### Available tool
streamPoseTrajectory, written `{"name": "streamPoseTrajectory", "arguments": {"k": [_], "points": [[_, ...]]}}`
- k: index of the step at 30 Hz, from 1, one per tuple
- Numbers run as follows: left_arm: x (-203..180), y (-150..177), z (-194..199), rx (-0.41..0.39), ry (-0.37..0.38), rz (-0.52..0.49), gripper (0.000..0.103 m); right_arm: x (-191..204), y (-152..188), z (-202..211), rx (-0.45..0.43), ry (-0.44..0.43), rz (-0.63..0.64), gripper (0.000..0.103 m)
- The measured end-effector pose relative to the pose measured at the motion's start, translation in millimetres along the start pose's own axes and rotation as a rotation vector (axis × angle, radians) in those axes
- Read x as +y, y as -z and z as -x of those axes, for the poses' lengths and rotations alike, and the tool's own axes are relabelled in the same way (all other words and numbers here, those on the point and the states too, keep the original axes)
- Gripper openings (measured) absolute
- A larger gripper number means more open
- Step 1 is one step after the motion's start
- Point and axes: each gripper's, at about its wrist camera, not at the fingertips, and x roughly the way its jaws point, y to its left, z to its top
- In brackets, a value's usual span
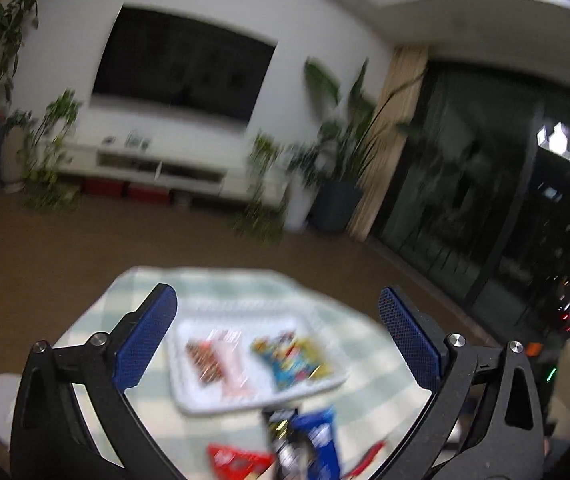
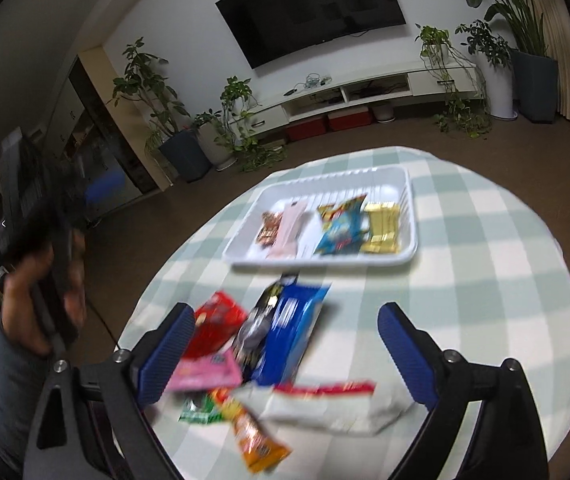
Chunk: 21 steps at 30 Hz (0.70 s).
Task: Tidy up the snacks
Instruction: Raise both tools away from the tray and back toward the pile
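Both hand-held grippers gape empty; long blue foil snack packet [image 2: 291,332] lies just ahead of right hand-held gripper [image 2: 285,354], lengthwise toward white plastic tray [image 2: 245,246].

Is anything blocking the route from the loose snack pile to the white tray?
Nothing visible does. Only bare checked tablecloth lies between the blue packet at the pile's far edge and the white tray's low near rim.

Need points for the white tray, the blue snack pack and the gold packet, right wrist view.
white tray [image 2: 389,175], right wrist view, far rim.
blue snack pack [image 2: 291,330], right wrist view, middle of its face.
gold packet [image 2: 383,228], right wrist view, centre of the wrapper.
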Motion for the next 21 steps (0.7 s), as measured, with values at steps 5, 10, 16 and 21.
{"name": "streamPoseTrajectory", "arguments": {"k": [5, 10, 16, 21], "points": [[-36.6, -34.3, 24.5, -0.205, 0.076, -0.065, 0.103, 12.3, 25.6, 1.3, 0.006, -0.015, 0.017, 0.095], [-64.7, -53.4, 43.9, -0.221, 0.092, -0.111, 0.103, 13.6, 37.5, 5.4, 0.010, -0.026, 0.006, 0.095], [-78.3, -4.5, 59.5, 0.094, -0.124, -0.169, 0.103, 24.0, 58.3, 7.5, 0.036, -0.015, 0.102, 0.095], [-64.9, 94.6, 81.3, 0.318, -0.335, -0.144, 0.103, 33.5, 82.8, 1.6, 0.085, 0.002, 0.159, 0.095]]}}
